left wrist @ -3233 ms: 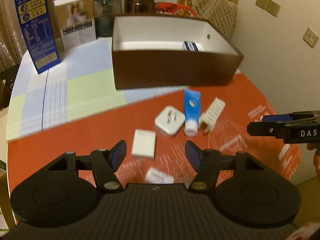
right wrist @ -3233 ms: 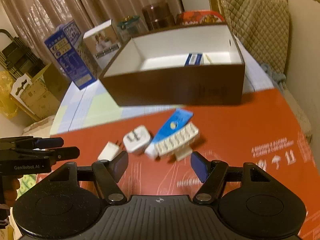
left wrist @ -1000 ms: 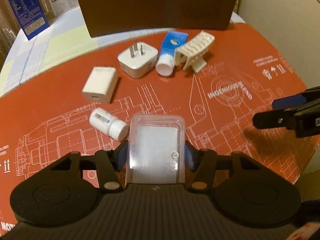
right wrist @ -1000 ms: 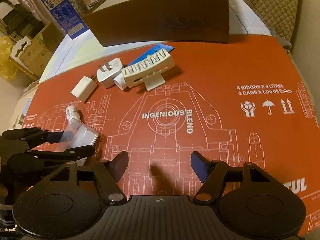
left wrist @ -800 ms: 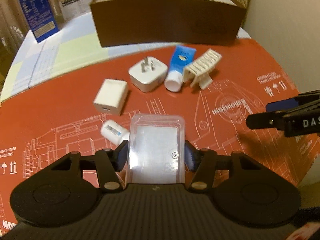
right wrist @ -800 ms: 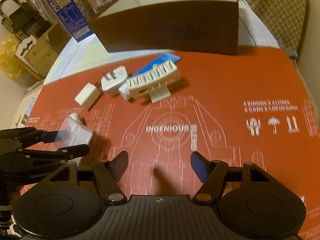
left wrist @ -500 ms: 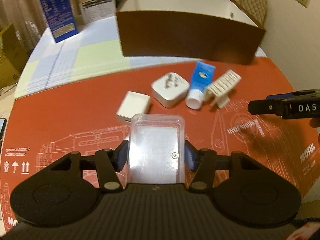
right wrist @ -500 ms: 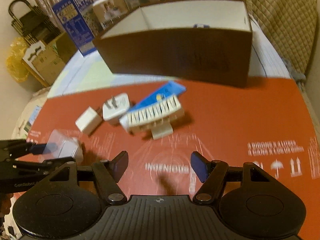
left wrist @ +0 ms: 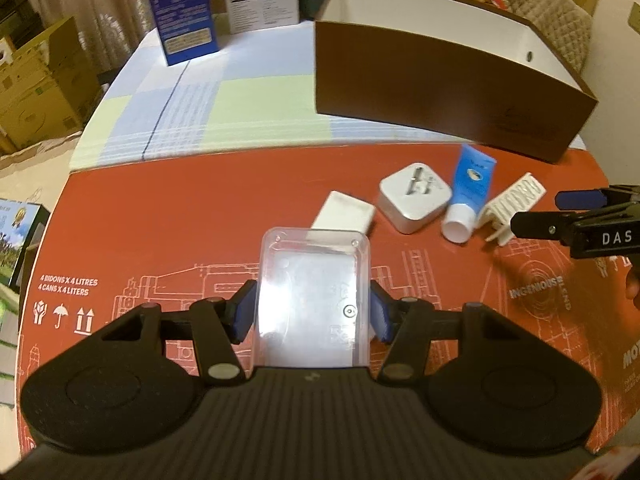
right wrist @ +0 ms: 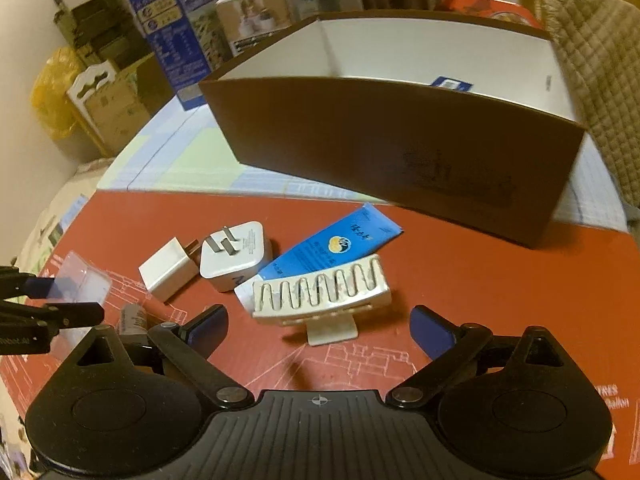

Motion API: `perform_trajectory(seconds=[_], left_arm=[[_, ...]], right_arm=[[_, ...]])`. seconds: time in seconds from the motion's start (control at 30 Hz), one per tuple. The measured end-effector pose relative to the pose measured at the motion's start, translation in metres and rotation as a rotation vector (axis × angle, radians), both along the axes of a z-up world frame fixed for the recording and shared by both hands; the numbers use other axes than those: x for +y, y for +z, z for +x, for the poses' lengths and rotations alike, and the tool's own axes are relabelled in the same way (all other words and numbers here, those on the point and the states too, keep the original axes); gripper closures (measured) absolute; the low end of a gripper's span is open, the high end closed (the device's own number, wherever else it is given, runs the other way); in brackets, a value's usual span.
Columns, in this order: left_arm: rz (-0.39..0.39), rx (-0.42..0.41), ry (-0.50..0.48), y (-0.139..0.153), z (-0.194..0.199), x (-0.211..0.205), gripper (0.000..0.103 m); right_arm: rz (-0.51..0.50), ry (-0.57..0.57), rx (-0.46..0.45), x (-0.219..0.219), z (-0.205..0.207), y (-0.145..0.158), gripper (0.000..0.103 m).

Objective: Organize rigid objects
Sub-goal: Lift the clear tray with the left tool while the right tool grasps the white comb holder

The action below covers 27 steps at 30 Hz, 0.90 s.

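Red mat [left wrist: 200,216] up front of the brown box [right wrist: 400,160]: left gripper [left wrist: 312,312] clamps a clear case [left wrist: 312,296], right gripper [right wrist: 320,328] is opening with nothing between its jaws near the white clip [right wrist: 320,292]. Only the right wrist view catches the blue packet [right wrist: 452,82] inside the box.

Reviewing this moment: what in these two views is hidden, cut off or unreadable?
- Brown box contents: the near wall hides the floor in both views; only a blue item's top shows in the right wrist view.
- Small bottle: mostly behind the right gripper, whose jaws are opening.
- Clear case in the left gripper: its embossed markings are blurred.
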State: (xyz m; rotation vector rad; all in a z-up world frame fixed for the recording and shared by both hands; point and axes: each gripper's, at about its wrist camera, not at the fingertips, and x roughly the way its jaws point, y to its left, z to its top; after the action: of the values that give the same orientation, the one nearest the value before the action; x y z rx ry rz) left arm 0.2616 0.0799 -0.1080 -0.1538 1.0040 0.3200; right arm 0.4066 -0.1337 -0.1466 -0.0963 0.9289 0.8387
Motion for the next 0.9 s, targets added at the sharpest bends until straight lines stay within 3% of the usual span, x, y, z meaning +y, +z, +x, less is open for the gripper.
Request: perform_trajectory(seconds=[0.27,0.43,0.9], left_arm=[[-0.003,0.008,0.044,-0.003,0.001,0.012,0.050],[-0.003,0.009,0.051,-0.002,0.003,0.014,0.050],[0.000,0.011,0.050,-0.003,0.003,0.013,0.050]], right_arm=[[-0.051,0.060,-0.044,0.020,0.005,-0.009,0.010],[-0.069,0.067,-0.058,0.021,0.007,-0.012,0.019],[-0.080,0.069,-0.091,0.016,0.004,-0.011,0.021]])
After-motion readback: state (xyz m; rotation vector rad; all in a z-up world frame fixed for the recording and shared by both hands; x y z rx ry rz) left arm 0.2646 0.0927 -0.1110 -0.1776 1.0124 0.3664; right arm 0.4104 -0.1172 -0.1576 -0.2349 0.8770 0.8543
